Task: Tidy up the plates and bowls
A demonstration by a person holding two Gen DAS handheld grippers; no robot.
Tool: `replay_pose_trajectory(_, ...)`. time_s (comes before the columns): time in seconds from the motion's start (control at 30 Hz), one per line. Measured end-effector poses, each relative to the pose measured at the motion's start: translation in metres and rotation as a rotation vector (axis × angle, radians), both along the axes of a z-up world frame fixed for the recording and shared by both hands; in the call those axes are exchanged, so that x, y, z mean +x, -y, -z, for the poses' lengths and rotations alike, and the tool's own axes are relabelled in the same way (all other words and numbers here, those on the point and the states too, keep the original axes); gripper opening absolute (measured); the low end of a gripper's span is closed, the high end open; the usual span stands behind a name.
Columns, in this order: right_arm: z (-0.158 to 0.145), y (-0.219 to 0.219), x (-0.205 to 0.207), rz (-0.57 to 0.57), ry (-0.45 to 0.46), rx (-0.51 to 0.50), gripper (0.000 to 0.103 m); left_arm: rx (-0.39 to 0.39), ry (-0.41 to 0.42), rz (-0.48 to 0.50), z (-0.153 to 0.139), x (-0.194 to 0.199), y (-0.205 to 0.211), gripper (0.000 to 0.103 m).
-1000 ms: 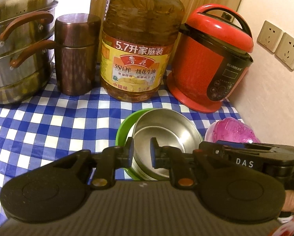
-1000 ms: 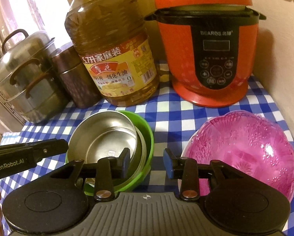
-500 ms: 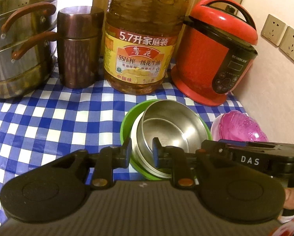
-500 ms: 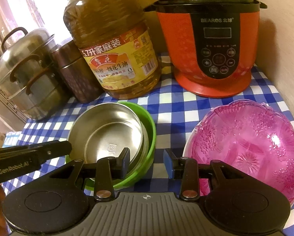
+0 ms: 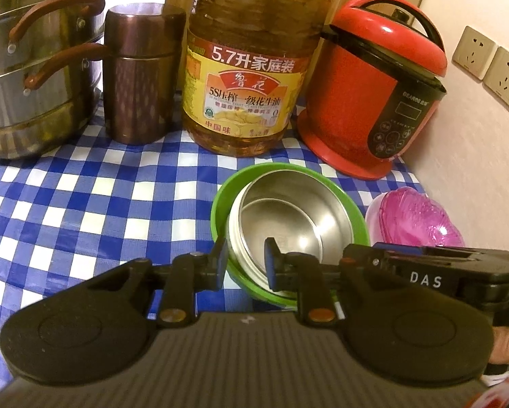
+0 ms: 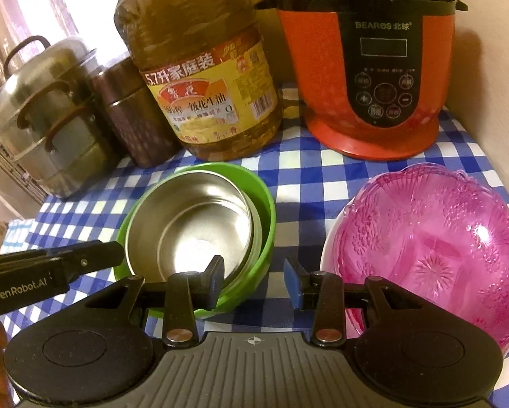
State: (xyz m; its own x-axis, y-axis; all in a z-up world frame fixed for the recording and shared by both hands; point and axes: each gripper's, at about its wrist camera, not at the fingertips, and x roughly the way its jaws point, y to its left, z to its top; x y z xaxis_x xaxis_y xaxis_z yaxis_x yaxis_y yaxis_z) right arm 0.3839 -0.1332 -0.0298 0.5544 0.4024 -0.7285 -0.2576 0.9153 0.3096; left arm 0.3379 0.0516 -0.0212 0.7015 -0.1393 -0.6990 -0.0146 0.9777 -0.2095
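While both cameras look down over their own claws, parts of the scene stay hidden.
Hidden: the steel bowl's [image 5: 290, 219] near rim lies behind the left gripper [image 5: 244, 260]; the white bowl [image 6: 328, 255] shows only as a rim under the pink bowl [image 6: 434, 234].
Cut off: the oil jug's [image 6: 200, 78] top, the red cooker's [image 6: 366, 68] lid and the steamer pot [image 5: 33, 64].
Left claw: fingers apart astride the steel bowl's near rim; I cannot tell if the pads touch it.
Right claw: the right gripper [image 6: 254, 280] is open and empty, over the gap between the bowl stacks.
Bowls: steel bowl nested in the green bowl [image 6: 263, 200]; the pink stack stands just beside it.
Surface: blue-and-white checked cloth [image 5: 84, 200].
Room: cream wall with two sockets [image 5: 489, 63]; a copper canister [image 5: 140, 78] stands between steamer pot and jug.
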Motion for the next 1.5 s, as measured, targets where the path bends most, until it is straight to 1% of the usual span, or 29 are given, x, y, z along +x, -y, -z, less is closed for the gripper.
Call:
replay_pose_trajectory(0.43, -0.010, 0.006, -0.011, 0.014, -0.002, 0.013, 0.039, -0.015, 0.002, -0.020, -0.006, -0.012, -0.002, 0.023)
replay_pose_trajectory(0.53, -0.014, 0.010, -0.016, 0.020, -0.008, 0.025, 0.039, -0.023, -0.002, -0.028, -0.008, -0.016, -0.003, 0.025)
replay_pose_trajectory(0.67, -0.019, 0.013, -0.022, 0.026, -0.012, 0.034, 0.040, -0.029, -0.003, -0.036, -0.012, -0.022, -0.004, 0.030)
replay_pose_trajectory(0.87, -0.025, 0.014, -0.027, 0.032, -0.016, 0.047, 0.040, -0.042, -0.005, -0.049, -0.016, -0.025, -0.005, 0.032)
replay_pose_trajectory(1.07, -0.027, 0.015, -0.027, 0.040, -0.024, 0.064, 0.040, -0.057, -0.005, -0.064, -0.015, -0.025, -0.007, 0.037)
replay_pose_trajectory(1.2, -0.023, 0.016, -0.022, 0.046, -0.048, 0.101, 0.040, -0.081, -0.008, -0.073, -0.011, -0.021, -0.010, 0.039)
replay_pose_trajectory(1.37, -0.017, 0.019, -0.012, 0.081, -0.102, 0.195, 0.040, -0.130, -0.011, -0.091, -0.005, -0.012, -0.017, 0.040)
replay_pose_trajectory(1.5, -0.015, 0.020, -0.003, 0.099, -0.112, 0.216, 0.040, -0.157, -0.015, -0.094, -0.002, -0.003, -0.019, 0.040)
